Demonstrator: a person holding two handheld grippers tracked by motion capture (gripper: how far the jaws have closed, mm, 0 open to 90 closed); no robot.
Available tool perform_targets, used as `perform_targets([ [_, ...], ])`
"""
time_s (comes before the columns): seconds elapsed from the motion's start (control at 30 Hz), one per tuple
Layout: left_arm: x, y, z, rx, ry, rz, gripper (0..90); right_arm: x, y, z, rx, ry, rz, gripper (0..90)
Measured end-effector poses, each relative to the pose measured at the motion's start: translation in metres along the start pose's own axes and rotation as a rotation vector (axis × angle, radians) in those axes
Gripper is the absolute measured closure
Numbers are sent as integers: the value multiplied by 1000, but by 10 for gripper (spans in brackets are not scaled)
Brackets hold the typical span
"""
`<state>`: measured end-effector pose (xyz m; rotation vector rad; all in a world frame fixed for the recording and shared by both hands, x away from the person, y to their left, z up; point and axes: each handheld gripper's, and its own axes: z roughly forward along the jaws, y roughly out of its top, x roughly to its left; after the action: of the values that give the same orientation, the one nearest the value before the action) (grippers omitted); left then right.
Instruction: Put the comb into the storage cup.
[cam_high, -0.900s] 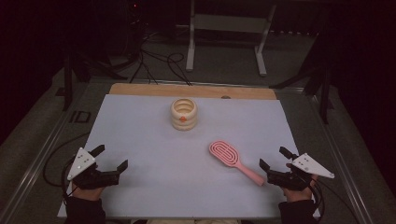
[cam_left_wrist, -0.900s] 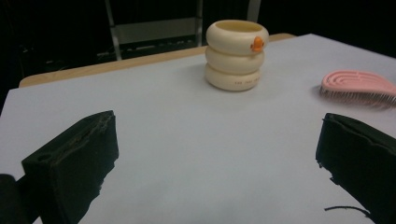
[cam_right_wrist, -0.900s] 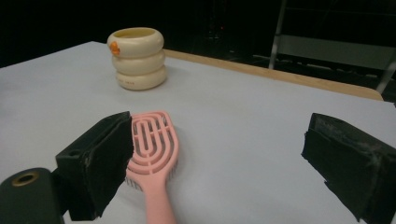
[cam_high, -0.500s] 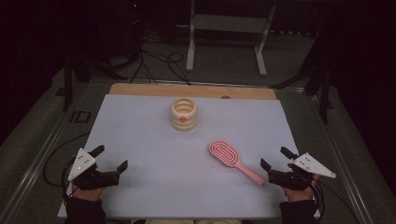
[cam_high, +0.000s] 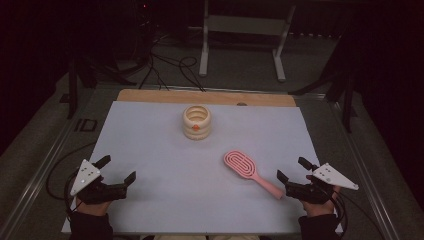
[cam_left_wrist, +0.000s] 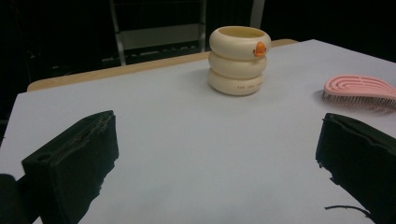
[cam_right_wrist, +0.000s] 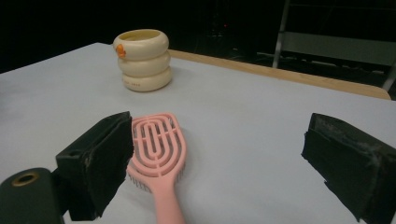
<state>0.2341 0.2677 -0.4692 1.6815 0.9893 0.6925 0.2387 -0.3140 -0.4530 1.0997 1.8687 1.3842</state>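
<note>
pink hairbrush (cam_high: 251, 171): light, stiff plastic, likely slick; best pinched across the narrow handle. right gripper (cam_high: 296, 175) spread wide, empty, just beside it; left gripper (cam_high: 118, 169) spread too.

Right gripper (cam_high: 294, 176) (jaws apart) sits just beside the pink hairbrush (cam_high: 250, 171) handle.

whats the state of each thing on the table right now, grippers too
pink plastic hairbrush: lying flat, bristles down, handle toward the right gripper, not gripped
cream ringed cup with an orange beak: upright, open at the top, untouched
left gripper: open, nothing between its jaws
right gripper: open, at the handle end of the hairbrush, not closed on it
white table cover: spread flat
</note>
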Motion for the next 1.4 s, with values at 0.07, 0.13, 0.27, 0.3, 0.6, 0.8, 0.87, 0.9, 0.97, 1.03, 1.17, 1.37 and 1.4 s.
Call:
perform_targets([
  [0.07, 0, 0, 0, 0, 0, 0, 2, 4, 2, 3, 6, 2, -15, 82],
  [0.13, 0, 0, 0, 1, 0, 0, 3, 5, 2, 3, 7, -1, -19, 82],
  [0.27, -1, 0, 0, 1, -1, 4, 2, 6, 3, 5, 12, -2, -18, 82],
  [0.3, -1, 0, 0, 1, -1, 4, 2, 6, 3, 5, 12, -2, -18, 82],
  [0.6, -2, 0, 1, 6, 4, 5, 2, 10, 7, 9, 60, -3, -21, 82],
  [0.8, -3, -1, 2, 11, 3, 8, 2, 9, 10, 10, 77, -7, -27, 82],
  [0.87, -3, -1, 3, 11, 2, 7, 2, 8, 11, 10, 83, -6, -28, 82],
  [0.9, -3, -1, 3, 12, 1, 7, 3, 8, 12, 11, 87, -6, -29, 82],
  [0.97, -3, -1, 3, 11, 1, 6, 2, 9, 13, 11, 89, -3, -33, 82],
  [1.03, -4, -1, 3, 11, 1, 5, 2, 10, 14, 12, 93, -5, -39, 83],
  [1.17, -3, -2, 3, 15, 4, 4, 2, 12, 15, 15, 104, 8, -39, 83],
  [1.37, -2, -4, 3, 15, 7, -1, 2, 14, 19, 21, 124, 17, -53, 83],
  [1.4, -2, -3, 3, 15, 10, 1, 2, 15, 19, 22, 129, 18, -55, 83],
])
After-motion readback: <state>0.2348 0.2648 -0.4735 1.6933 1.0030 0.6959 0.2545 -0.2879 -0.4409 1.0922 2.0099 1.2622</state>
